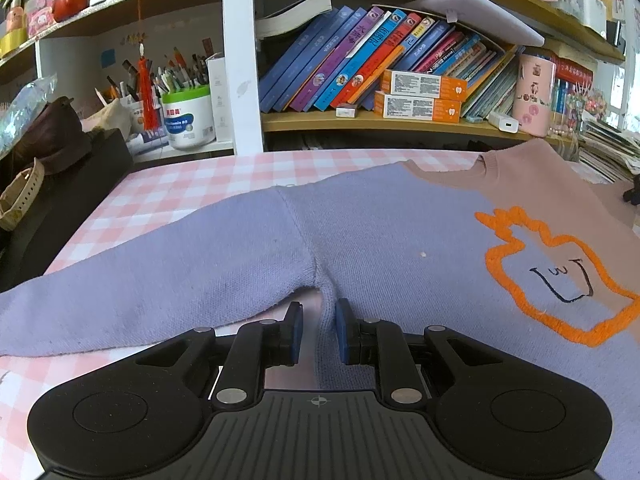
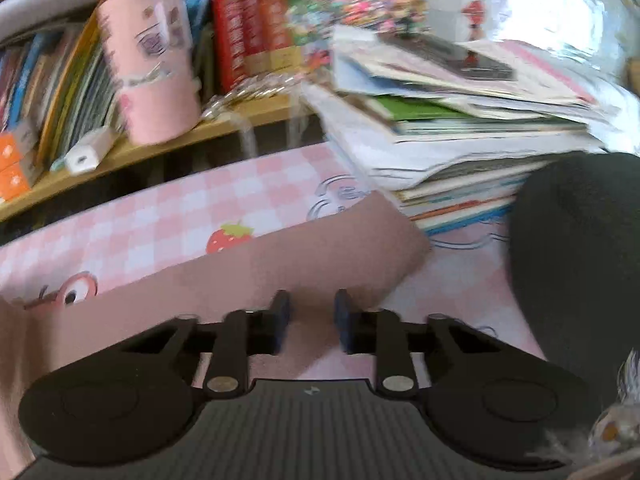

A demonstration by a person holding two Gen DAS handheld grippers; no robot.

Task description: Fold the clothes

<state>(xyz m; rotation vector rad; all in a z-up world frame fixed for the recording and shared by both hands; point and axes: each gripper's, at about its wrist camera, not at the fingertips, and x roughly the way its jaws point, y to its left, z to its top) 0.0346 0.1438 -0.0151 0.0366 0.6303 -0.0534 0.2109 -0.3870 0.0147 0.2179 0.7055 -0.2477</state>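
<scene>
Sweater (image 1: 248, 248) spread flat on checked tablecloth (image 1: 168, 188), sleeves out for folding – left gripper (image 1: 319, 330) jaws spread, straddling side edge below armpit, likely lining up a pinch – right gripper (image 2: 309, 320) jaws spread, empty, over pink sleeve (image 2: 280, 256).

Ahead of your left tool you have leaning books (image 1: 360, 60) on a wooden shelf (image 1: 380, 122), two orange boxes (image 1: 420, 96) and a pink cup (image 1: 534, 94). Ahead-left stands a pen-filled can (image 1: 187, 118). Ahead-right of your right tool sits a paper stack (image 2: 460, 132) on the pink checked tablecloth (image 2: 180, 208).
</scene>
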